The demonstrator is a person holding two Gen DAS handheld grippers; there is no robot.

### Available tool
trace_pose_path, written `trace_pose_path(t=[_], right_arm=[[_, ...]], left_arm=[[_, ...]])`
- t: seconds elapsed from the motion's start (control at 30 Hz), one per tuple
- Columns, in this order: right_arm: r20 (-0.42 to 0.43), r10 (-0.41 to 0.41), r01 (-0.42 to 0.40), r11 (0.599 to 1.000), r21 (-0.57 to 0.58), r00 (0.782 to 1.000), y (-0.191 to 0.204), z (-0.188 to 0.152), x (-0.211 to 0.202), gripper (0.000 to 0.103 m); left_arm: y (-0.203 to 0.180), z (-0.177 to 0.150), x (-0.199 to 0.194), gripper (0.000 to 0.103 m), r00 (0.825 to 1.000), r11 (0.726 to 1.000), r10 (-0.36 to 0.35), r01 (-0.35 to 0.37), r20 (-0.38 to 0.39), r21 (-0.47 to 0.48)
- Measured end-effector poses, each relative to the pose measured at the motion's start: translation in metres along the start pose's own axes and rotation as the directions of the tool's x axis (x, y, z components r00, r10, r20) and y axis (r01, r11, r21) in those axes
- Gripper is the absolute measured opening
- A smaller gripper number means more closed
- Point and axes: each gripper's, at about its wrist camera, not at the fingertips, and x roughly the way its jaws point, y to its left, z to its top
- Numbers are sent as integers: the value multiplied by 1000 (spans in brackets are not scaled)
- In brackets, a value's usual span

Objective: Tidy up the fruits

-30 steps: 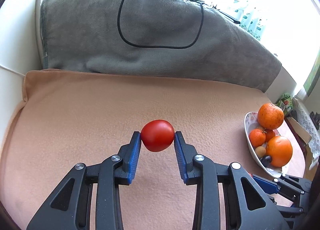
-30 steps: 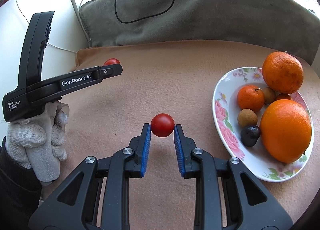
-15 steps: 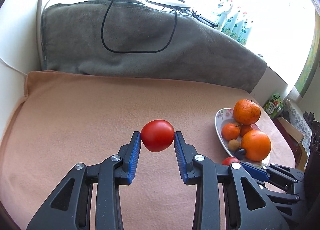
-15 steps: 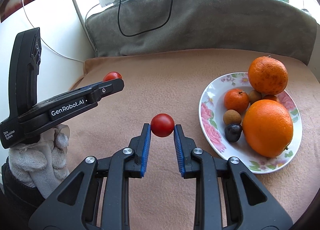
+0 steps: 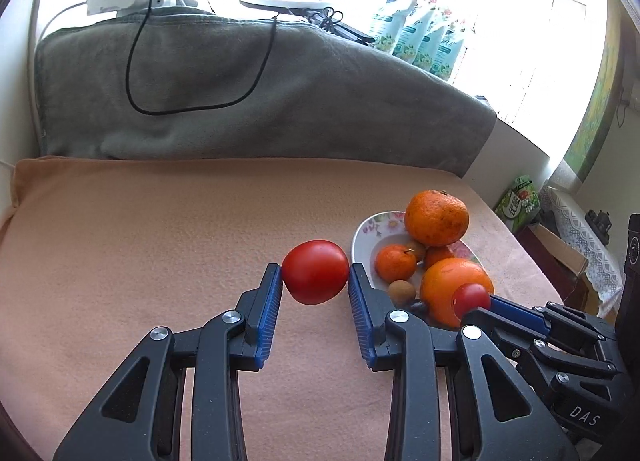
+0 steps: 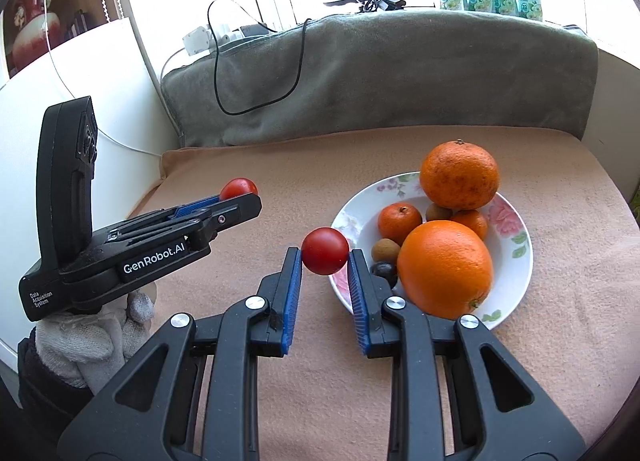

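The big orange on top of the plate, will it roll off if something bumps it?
Probably, yes. The big orange is round and perched on smaller fruits at the far rim of the plate, so a nudge could tip it outward. It looks heavy for that perch. Its dimpled skin seems grippy, though, so it likely wouldn't slide before rolling.

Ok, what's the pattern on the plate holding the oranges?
The plate is white with pink flowers and green leaves, clearest in the right wrist view.

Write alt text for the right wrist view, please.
The right gripper holds a small red tomato at the near rim of a floral plate piled with oranges. On the left, the left gripper holds another red tomato above the peach cloth.
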Motion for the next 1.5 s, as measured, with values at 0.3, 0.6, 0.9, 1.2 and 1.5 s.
trace_pose_path(t=[0.3,0.6,0.9,1.2,1.5], right_arm=[[46,-68,65,996,53,997,-42,15,-13,25],[0,-82,82,995,52,997,-68,28,4,25],[12,-87,87,995,42,996,-66,27,7,57],[46,-102,97,990,99,994,-80,23,-12,57],[65,-125,117,986,115,990,-83,15,-34,66]], left_arm=[[-36,3,29,32,998,997,-52,54,-46,49],[-53,9,45,32,995,995,-76,80,-62,64],[-57,9,49,46,994,993,-86,91,-67,74],[-51,5,36,46,997,995,-67,71,-49,75],[-51,0,14,55,999,996,-45,46,-18,76]])
